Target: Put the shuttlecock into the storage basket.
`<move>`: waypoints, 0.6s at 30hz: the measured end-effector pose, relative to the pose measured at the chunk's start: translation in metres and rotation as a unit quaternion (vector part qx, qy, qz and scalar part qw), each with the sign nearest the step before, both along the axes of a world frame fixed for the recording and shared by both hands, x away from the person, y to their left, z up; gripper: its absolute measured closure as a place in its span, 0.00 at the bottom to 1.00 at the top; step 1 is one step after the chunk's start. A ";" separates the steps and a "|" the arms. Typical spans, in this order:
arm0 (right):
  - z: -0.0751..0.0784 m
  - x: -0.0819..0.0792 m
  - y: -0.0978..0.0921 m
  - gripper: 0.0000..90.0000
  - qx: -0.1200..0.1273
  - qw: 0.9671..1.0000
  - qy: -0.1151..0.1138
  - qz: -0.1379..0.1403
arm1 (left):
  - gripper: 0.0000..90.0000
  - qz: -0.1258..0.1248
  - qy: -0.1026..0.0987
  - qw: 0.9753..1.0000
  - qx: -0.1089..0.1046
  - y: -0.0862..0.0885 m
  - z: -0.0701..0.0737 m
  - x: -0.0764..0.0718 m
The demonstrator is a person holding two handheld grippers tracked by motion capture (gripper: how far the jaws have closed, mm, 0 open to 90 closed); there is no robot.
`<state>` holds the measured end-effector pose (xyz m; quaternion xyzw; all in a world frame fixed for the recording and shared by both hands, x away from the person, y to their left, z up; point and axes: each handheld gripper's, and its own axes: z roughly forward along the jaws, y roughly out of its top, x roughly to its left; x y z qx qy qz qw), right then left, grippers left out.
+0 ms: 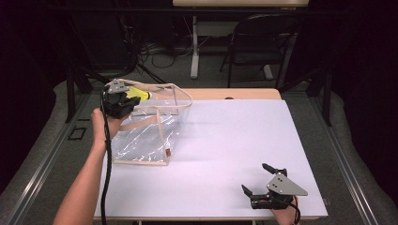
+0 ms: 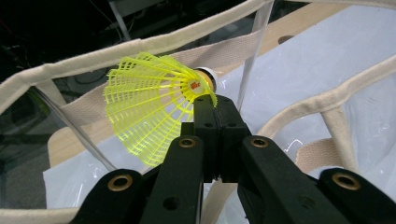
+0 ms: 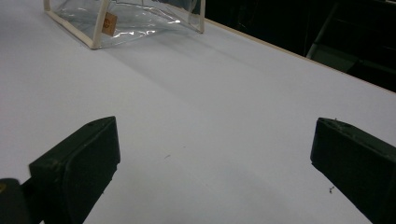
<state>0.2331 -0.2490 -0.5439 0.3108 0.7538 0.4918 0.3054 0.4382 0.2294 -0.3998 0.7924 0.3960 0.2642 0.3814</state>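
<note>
Left gripper [image 2: 215, 109]: jaws closed on the shuttlecock [image 2: 149, 105], pinching it at the skirt's narrow end just behind the cork; held over the open mouth of the bag [image 1: 145, 136].
Right gripper [image 1: 262, 185]: jaws spread wide, nothing between them, resting low at the near right of the table [image 1: 234, 140], well apart from the bag.
Risk, grip: the hold looks thin, on the very edge of the mesh; a twist of the hand could let the shuttlecock pivot or slip out early.
Risk, rim: the wide skirt could catch the cloth rim [image 2: 140, 49] or the handle strap [image 2: 327, 100] on the way in and hang there instead of dropping.
Risk, bag: soft clear walls with nothing holding them; a push from the gripper could fold the mouth shut or shove the bag along the table.
Risk, squeeze: the plastic ribs likely bend under hard pressure.
Shuttlecock look: bright yellow mesh skirt flaring away from the jaws, white-banded cork with a small orange mark, lying roughly sideways.
Bag look: clear plastic, beige cloth trim, small tag [image 3: 109, 23] on a seam; stands at the table's far left.
</note>
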 end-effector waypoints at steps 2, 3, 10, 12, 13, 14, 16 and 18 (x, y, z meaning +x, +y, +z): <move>0.000 0.000 0.000 0.01 -0.001 1.000 0.000 0.000 | 0.99 0.001 0.005 1.000 0.002 -0.001 -0.001 0.002; 0.000 0.000 0.000 0.01 0.000 1.000 0.001 0.000 | 0.99 0.002 0.006 1.000 0.001 -0.001 -0.001 0.003; 0.000 0.000 0.000 0.01 -0.001 1.000 0.002 0.002 | 0.99 0.001 0.019 1.000 -0.001 -0.002 0.000 0.006; -0.001 0.001 0.000 0.01 0.000 1.000 0.004 0.001 | 0.99 0.000 0.023 1.000 0.001 -0.002 0.000 0.006; -0.001 0.001 0.000 0.01 0.000 1.000 0.004 0.001 | 0.99 0.000 0.024 1.000 0.001 -0.002 0.000 0.006; -0.001 0.001 0.000 0.01 0.001 1.000 0.004 0.000 | 0.99 -0.001 0.026 1.000 0.001 -0.001 0.000 0.007; -0.001 0.001 0.000 0.01 0.001 1.000 0.003 0.000 | 0.99 0.000 0.028 1.000 0.001 -0.001 0.000 0.007; -0.001 0.001 0.000 0.01 -0.001 1.000 0.004 0.001 | 0.99 0.000 0.030 1.000 0.003 -0.001 0.000 0.008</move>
